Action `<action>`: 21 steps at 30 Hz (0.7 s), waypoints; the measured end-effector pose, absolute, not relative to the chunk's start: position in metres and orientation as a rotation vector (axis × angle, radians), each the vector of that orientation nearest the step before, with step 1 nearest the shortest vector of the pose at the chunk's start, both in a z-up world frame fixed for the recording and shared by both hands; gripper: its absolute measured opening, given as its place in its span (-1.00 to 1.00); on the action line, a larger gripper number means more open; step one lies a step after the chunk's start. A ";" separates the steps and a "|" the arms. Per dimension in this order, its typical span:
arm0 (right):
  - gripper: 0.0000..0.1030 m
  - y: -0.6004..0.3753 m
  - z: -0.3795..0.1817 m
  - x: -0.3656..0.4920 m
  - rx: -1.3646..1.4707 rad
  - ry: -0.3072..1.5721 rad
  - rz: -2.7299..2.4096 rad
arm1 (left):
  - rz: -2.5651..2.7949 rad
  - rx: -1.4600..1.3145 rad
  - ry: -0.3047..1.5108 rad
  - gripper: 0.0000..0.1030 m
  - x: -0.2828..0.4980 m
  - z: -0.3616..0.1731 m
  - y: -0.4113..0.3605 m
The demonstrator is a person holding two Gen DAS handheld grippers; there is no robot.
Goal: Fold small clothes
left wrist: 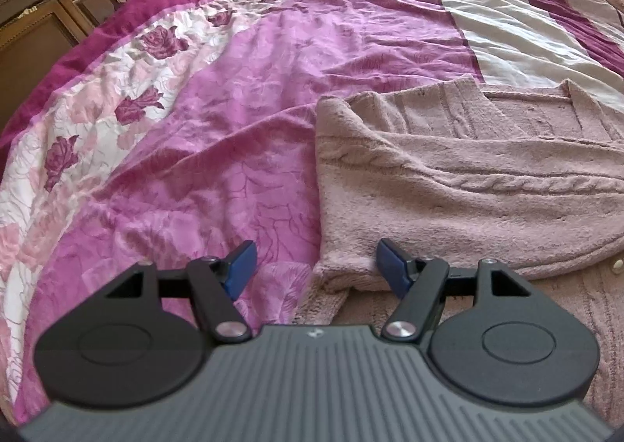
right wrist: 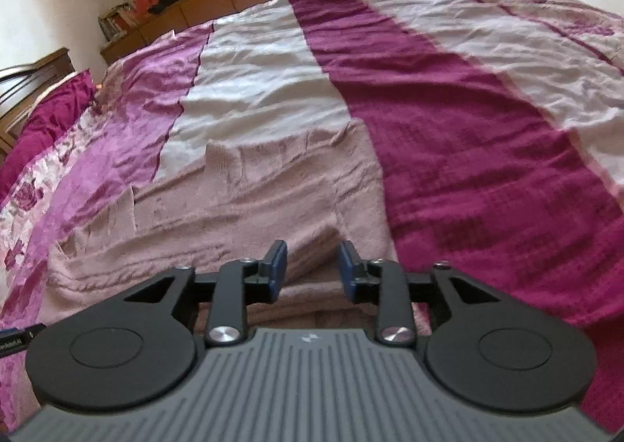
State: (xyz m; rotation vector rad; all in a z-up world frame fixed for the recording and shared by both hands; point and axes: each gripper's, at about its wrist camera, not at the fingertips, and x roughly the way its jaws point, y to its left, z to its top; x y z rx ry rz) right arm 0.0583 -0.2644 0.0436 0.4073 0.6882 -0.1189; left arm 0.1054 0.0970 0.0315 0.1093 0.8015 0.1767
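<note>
Left wrist view. The left gripper [left wrist: 316, 266] points down at a bed, its blue-padded jaws standing wide apart with nothing pressed between them. A dusty-pink cable-knit cardigan [left wrist: 460, 176] lies flat on the bedspread [left wrist: 241, 98], filling the right half of the view. One sleeve is folded across the body, its cable pattern running left to right. A ribbed cuff or hem corner [left wrist: 343, 274] sits between the fingers, nearer the right pad [left wrist: 392, 266]; contact cannot be told. The left pad [left wrist: 240, 262] is over bare bedspread, magenta with a rose-printed white band and plain cream stripes farther back. A carved wooden headboard [left wrist: 58, 1] shows at upper left.
</note>
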 end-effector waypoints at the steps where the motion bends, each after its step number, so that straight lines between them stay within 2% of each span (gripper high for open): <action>1: -0.20 -0.265 0.047 0.057 0.404 0.674 -0.126 | 0.174 0.109 0.801 0.35 0.105 0.032 0.098; 5: -0.11 -0.265 0.057 0.059 0.395 0.632 -0.112 | 0.166 0.103 0.771 0.34 0.110 0.041 0.101; 12: -0.09 -0.267 0.048 0.082 0.395 0.651 -0.115 | 0.157 0.063 0.712 0.34 0.143 0.057 0.109; 21: -0.09 -0.277 0.027 0.109 0.453 0.686 -0.111 | 0.128 0.002 0.719 0.34 0.188 0.031 0.119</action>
